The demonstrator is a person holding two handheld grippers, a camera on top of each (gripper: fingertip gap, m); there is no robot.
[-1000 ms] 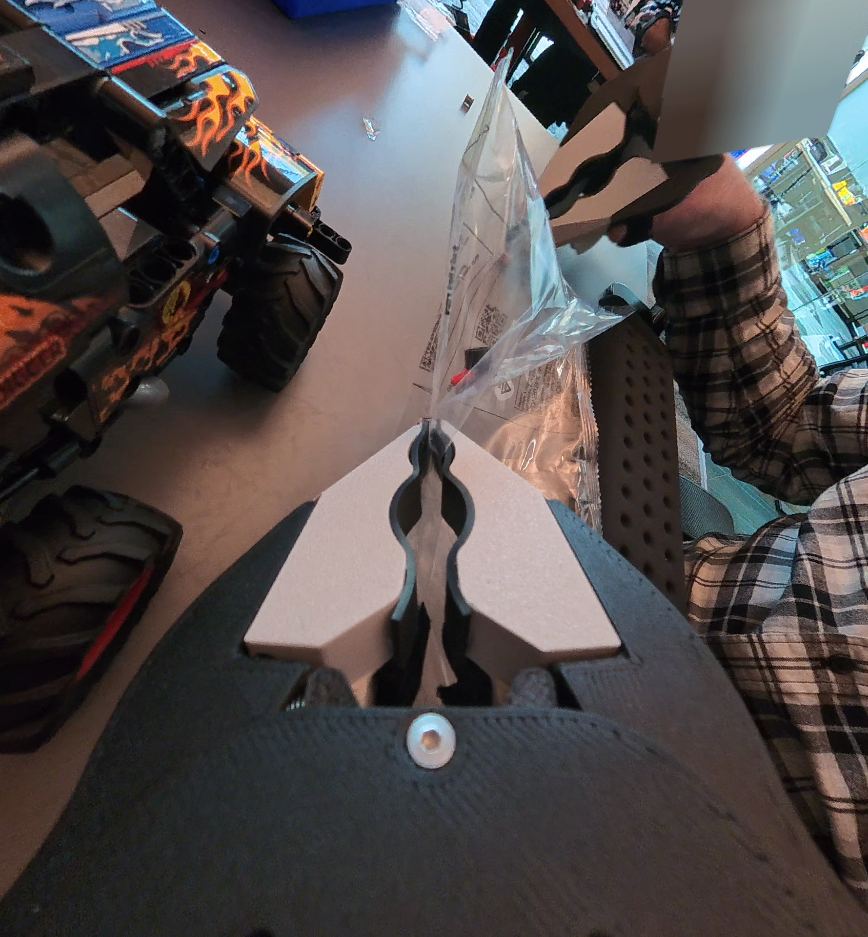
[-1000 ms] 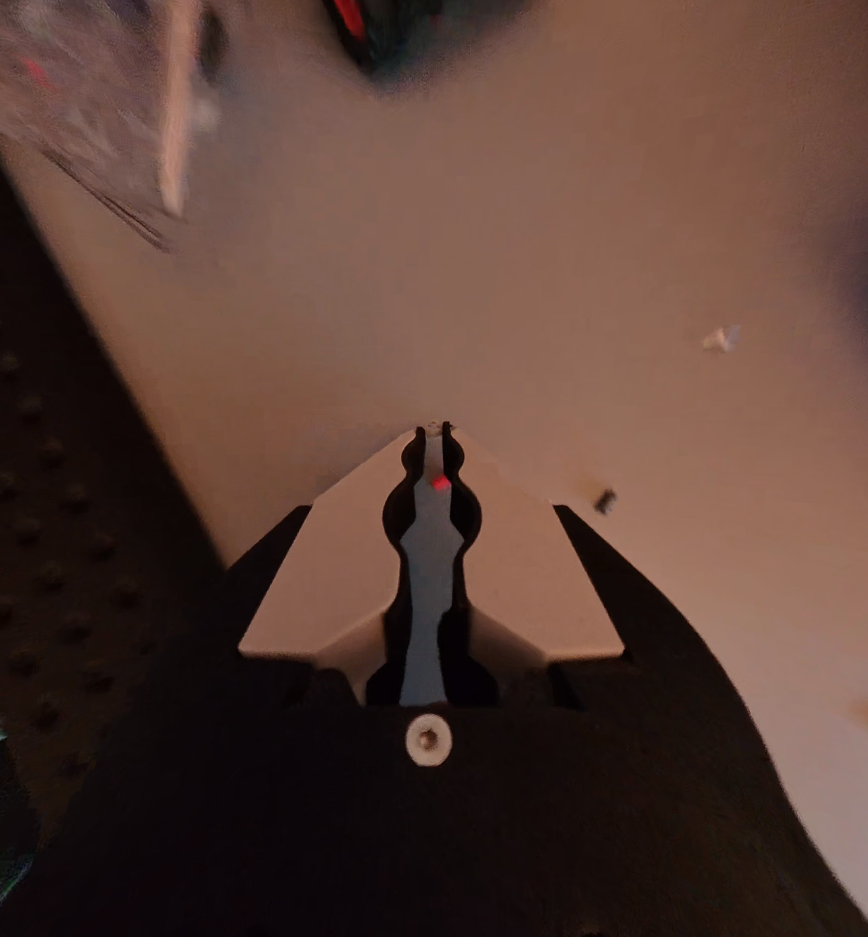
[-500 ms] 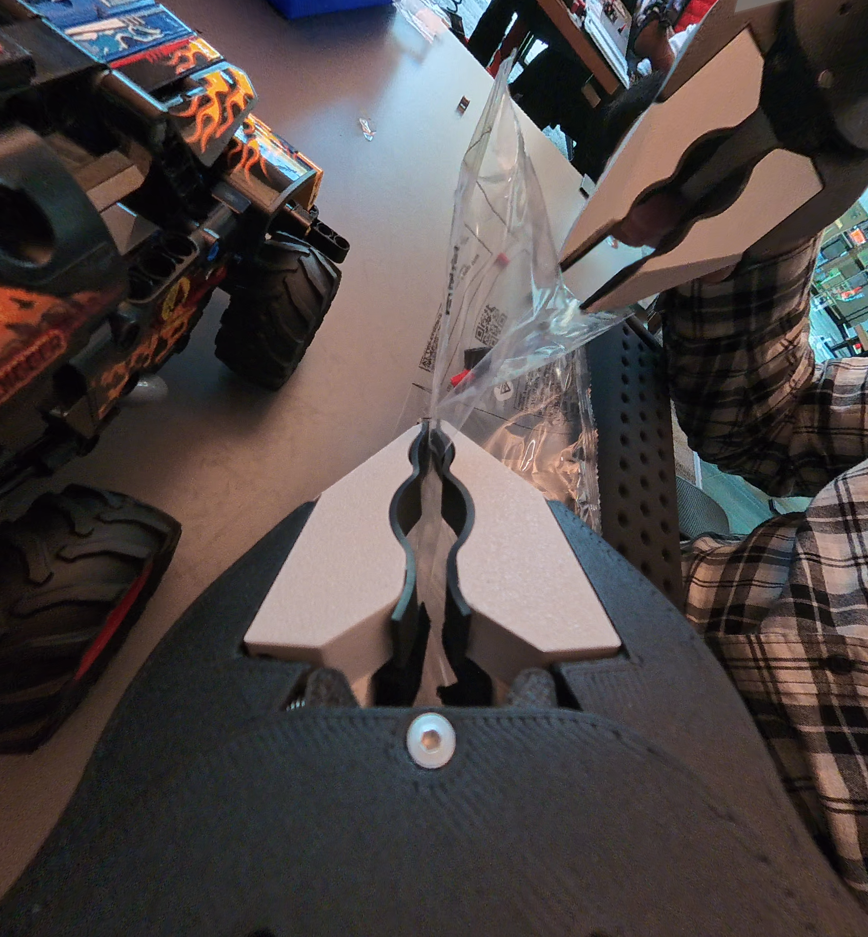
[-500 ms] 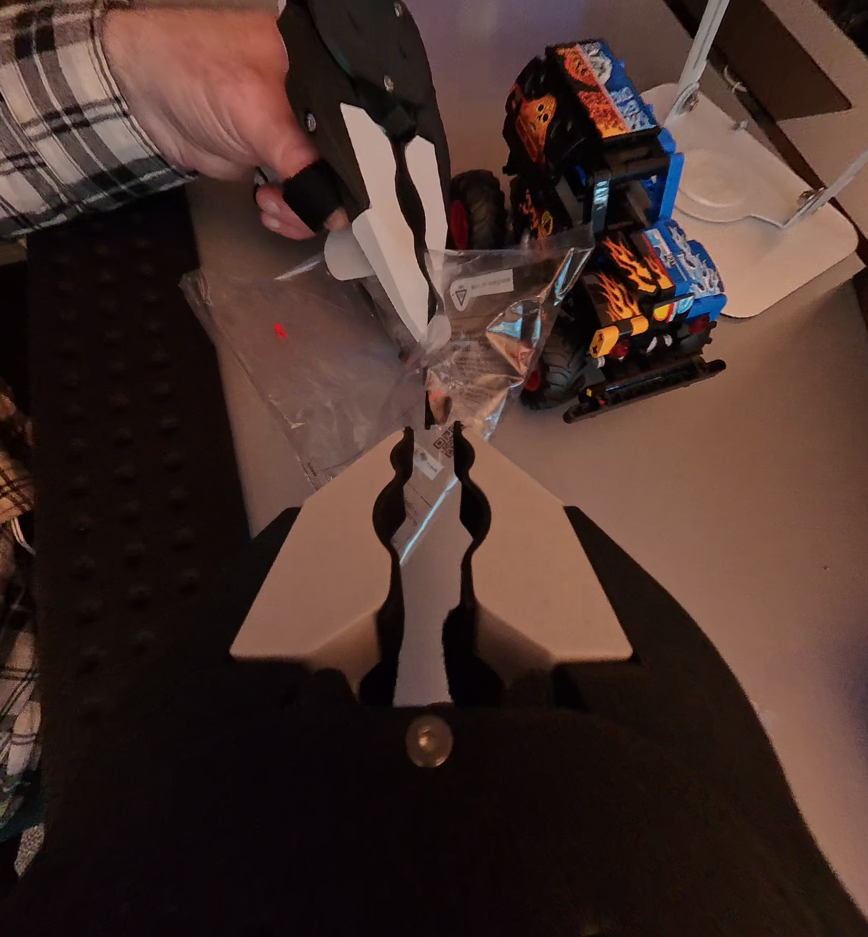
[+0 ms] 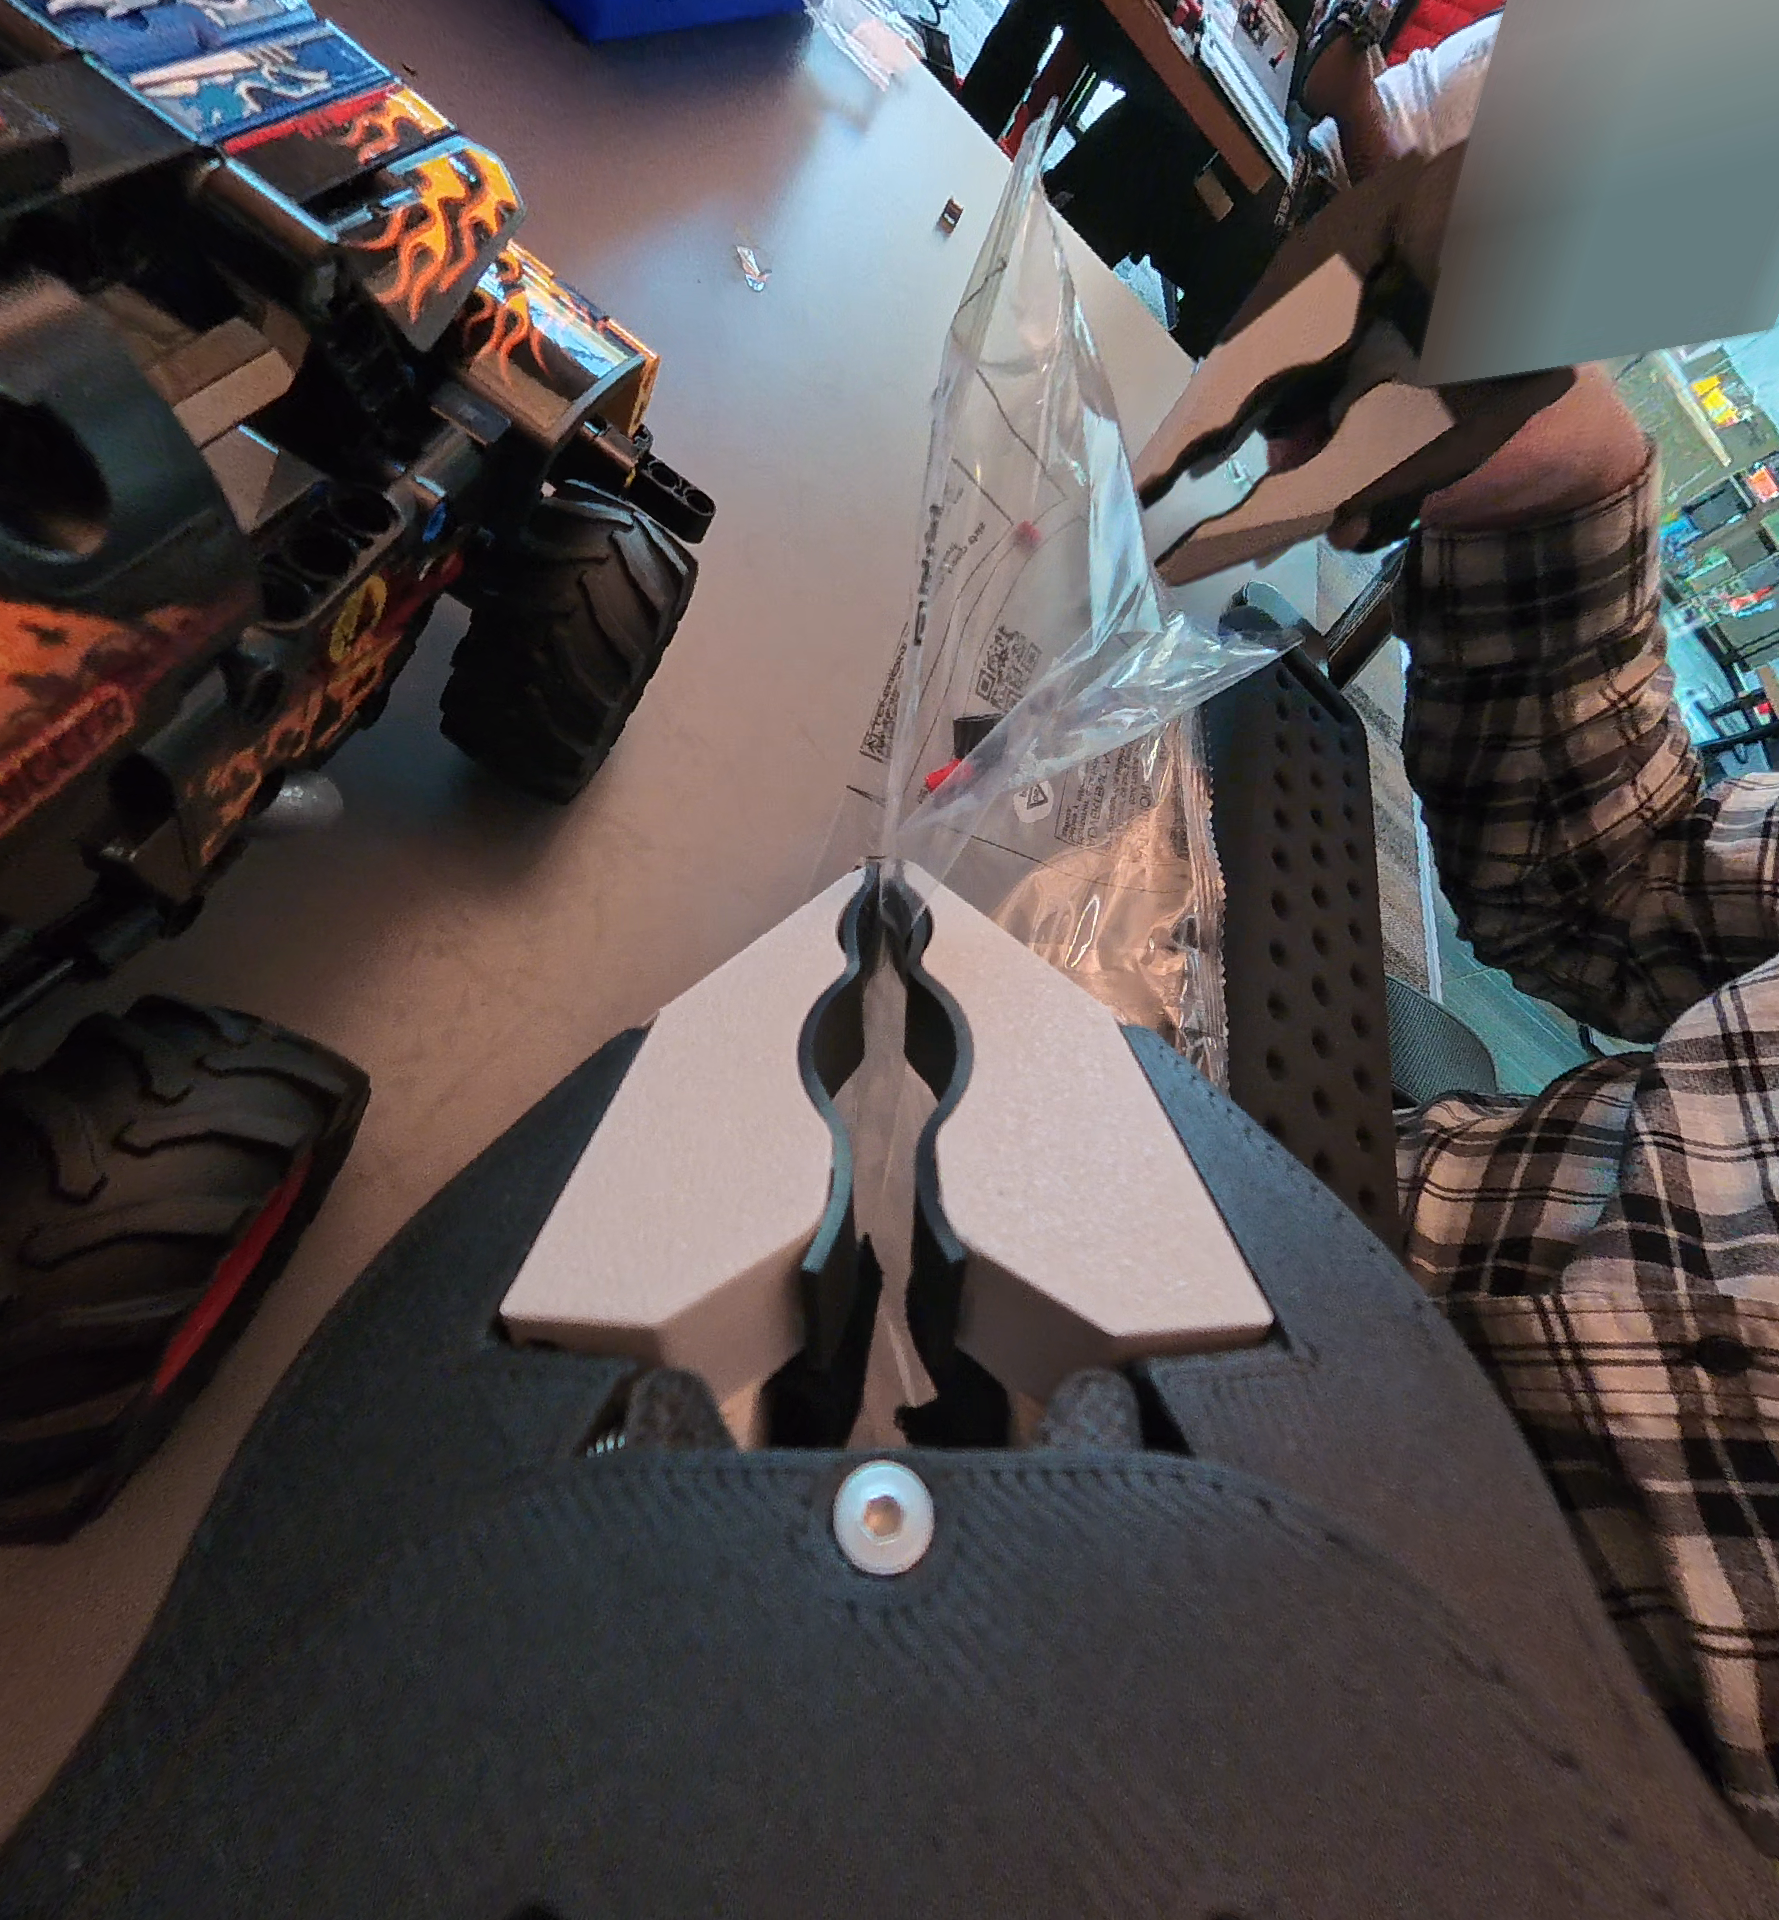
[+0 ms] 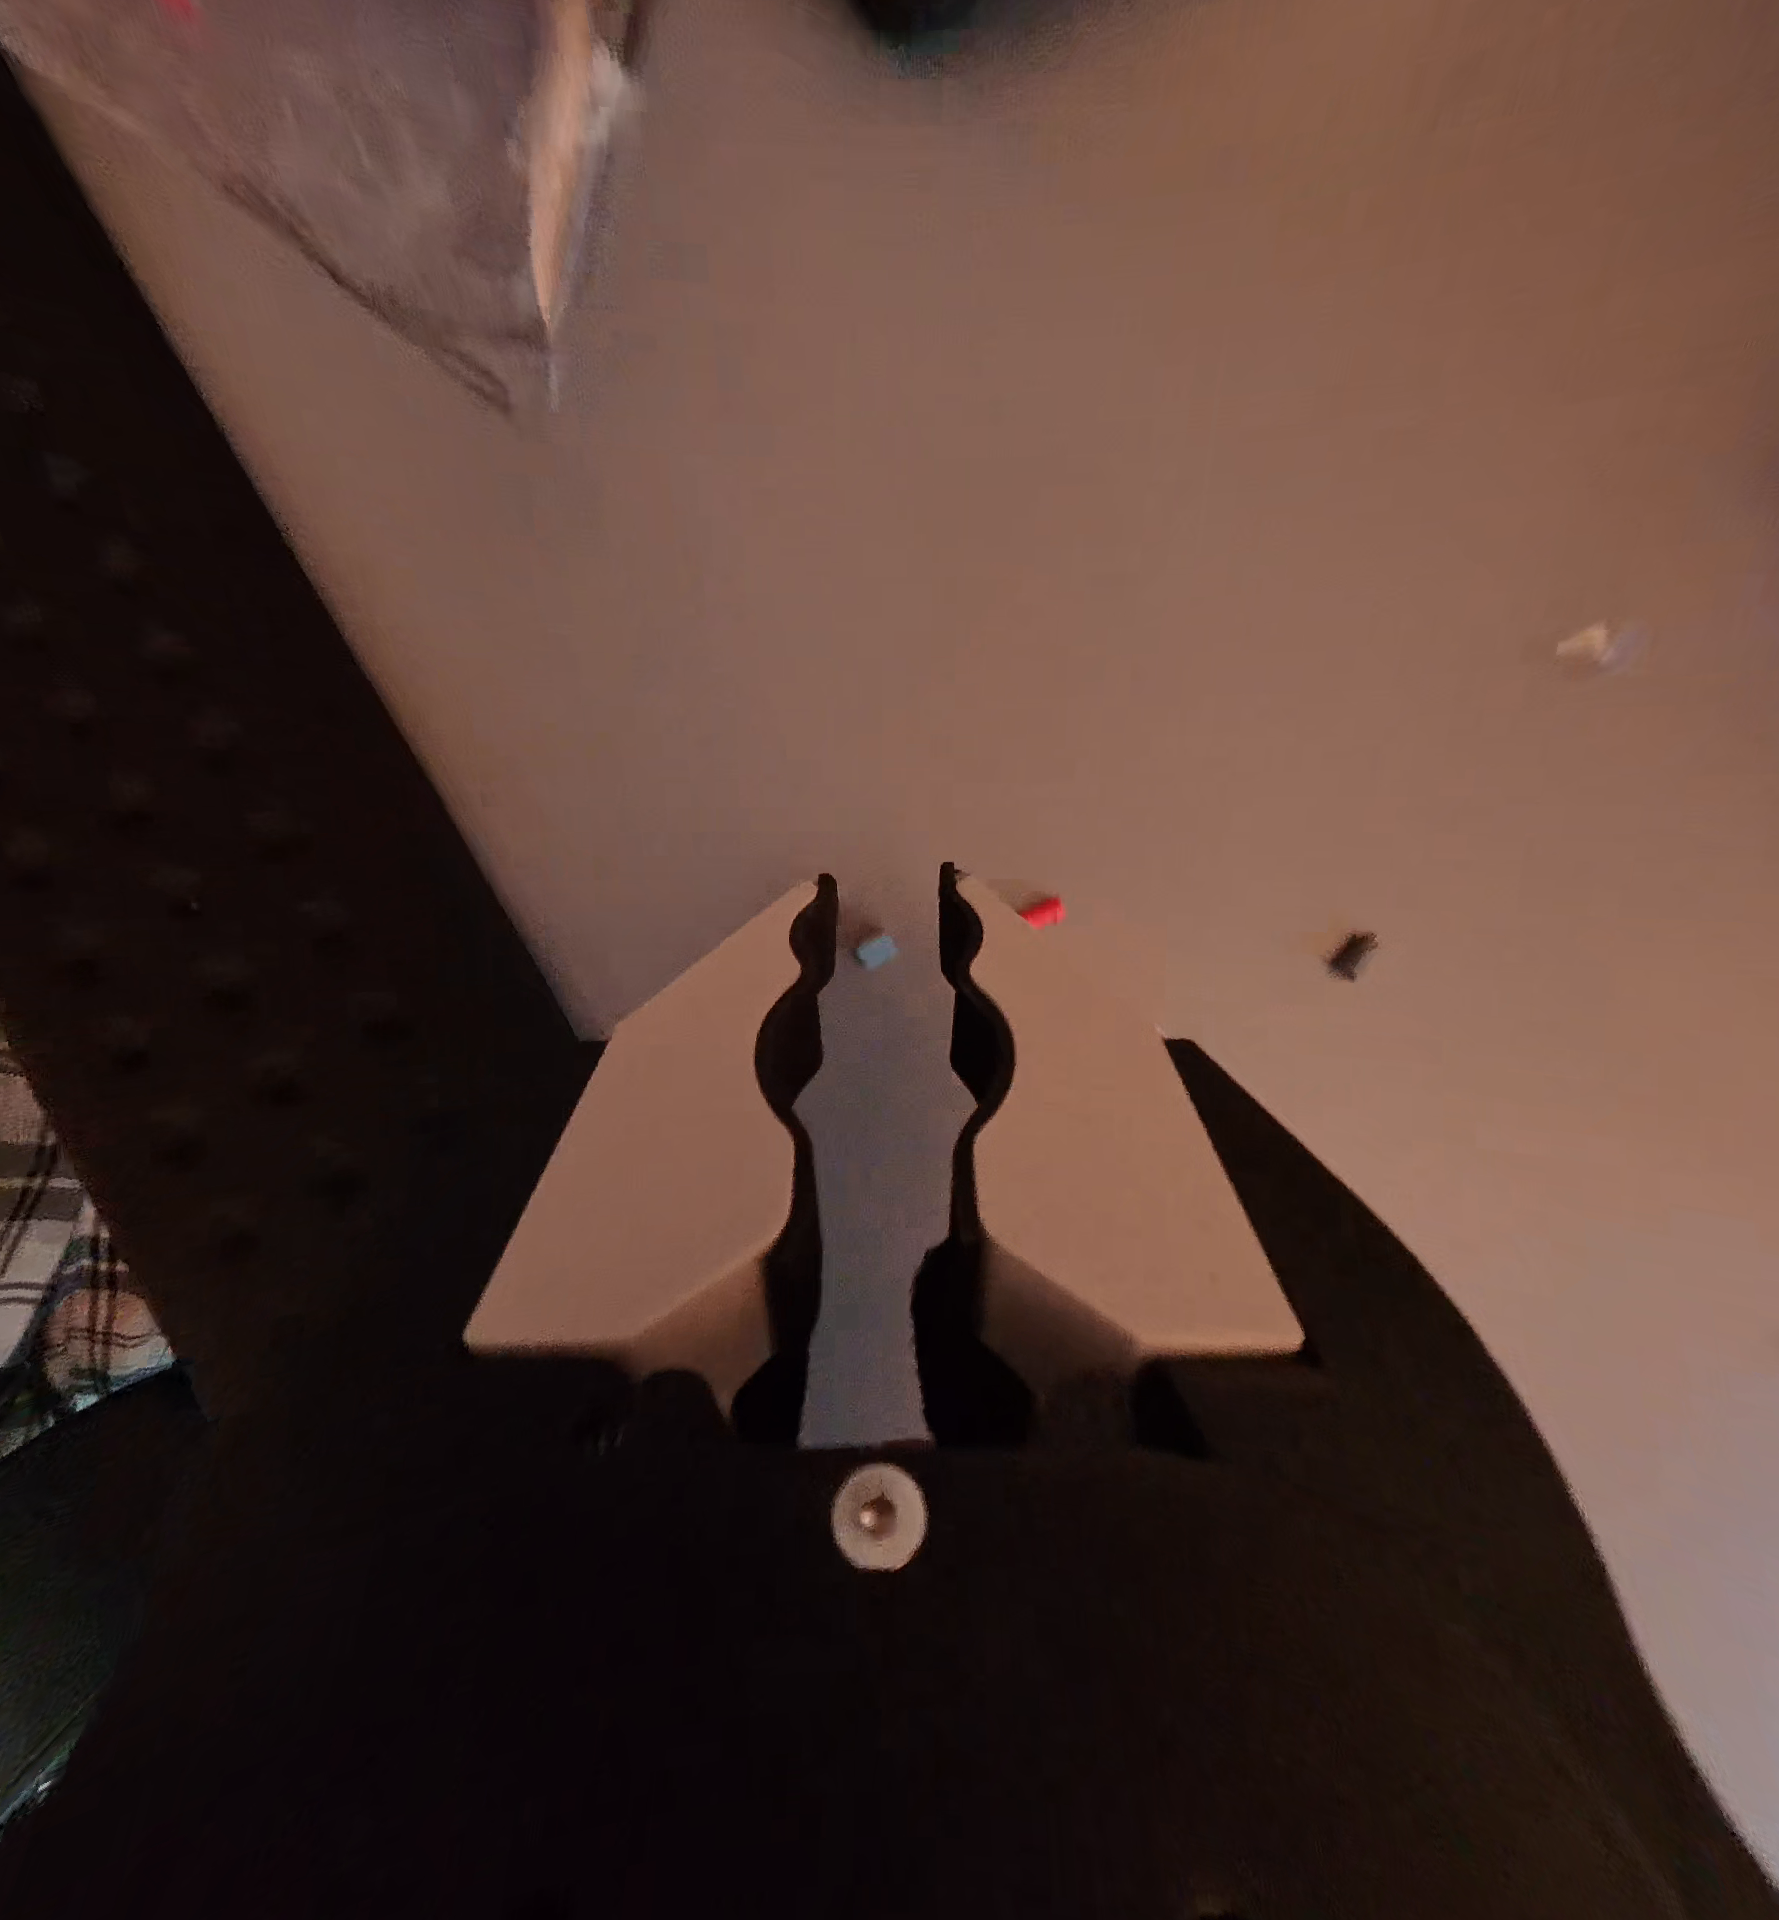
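My left gripper (image 5: 890, 883) is shut on the corner of a clear plastic bag (image 5: 1020, 468) and holds it upright above the grey table (image 5: 812, 312). A few small red and black pieces lie inside the bag. My right gripper (image 6: 883, 883) is open and points down at the table (image 6: 1072, 520). A small blue-grey piece (image 6: 874, 951) lies between its fingertips and a small red piece (image 6: 1041, 911) lies just beside the right fingertip. The right gripper also shows in the left wrist view (image 5: 1153, 525), close to the bag's right side. The bag shows blurred in the right wrist view (image 6: 397, 208).
A black toy monster truck (image 5: 241, 364) with flame stickers and big tyres stands on the left. A second clear bag (image 5: 1124, 883) lies flat by a dark perforated mat (image 5: 1290, 883). Small loose pieces (image 6: 1350, 951) lie on the table. A person's plaid sleeve (image 5: 1550, 727) is on the right.
My right gripper was shut on a red piece, rose open toward the bag, and is now back down over the table, open, the red piece lying beside it. The left gripper has not moved.
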